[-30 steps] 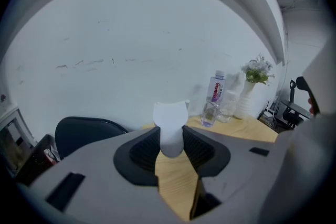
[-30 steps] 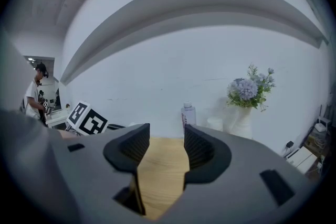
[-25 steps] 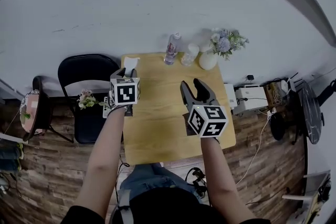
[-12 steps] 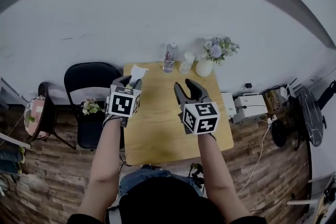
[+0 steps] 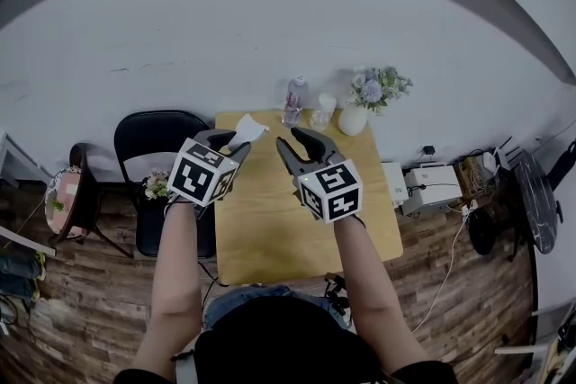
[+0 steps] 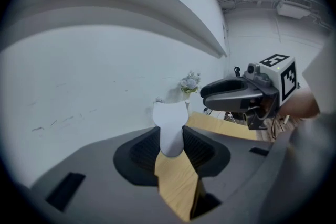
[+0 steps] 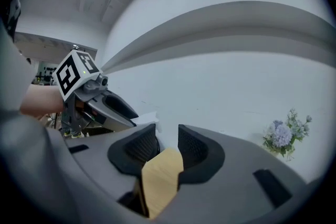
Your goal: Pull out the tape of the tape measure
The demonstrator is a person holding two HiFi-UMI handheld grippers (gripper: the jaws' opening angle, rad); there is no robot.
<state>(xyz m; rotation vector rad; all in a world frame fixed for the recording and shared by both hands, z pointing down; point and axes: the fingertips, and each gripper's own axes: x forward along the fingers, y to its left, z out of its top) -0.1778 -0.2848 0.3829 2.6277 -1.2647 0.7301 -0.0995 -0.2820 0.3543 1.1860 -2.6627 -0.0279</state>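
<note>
White and flat, what seems to be the tape measure (image 5: 247,132) is sitting pinched between the pads of your left gripper (image 5: 230,140), its upper end sticking out past the fingertips. You are holding that gripper up above the wooden table (image 5: 270,234), over the table's 10 o'clock corner, with the tips pointing toward the wall. Your right gripper (image 5: 292,142) is hovering at 3 o'clock of the left one, near it but not touching. Its jaws have just been closing and are now standing partly spread. Only the tabletop is showing through the gap, so nothing is being gripped there. In the right gripper view the tape measure is poking out beside the left gripper's tips, at 9 o'clock of the right jaws and apart from them. A bottle (image 5: 293,101) is standing at the table's 12 o'clock edge, a vase (image 5: 353,119) of flowers is standing at 1 o'clock, and a black chair (image 5: 148,135) is waiting at 9 o'clock, off the table.
</note>
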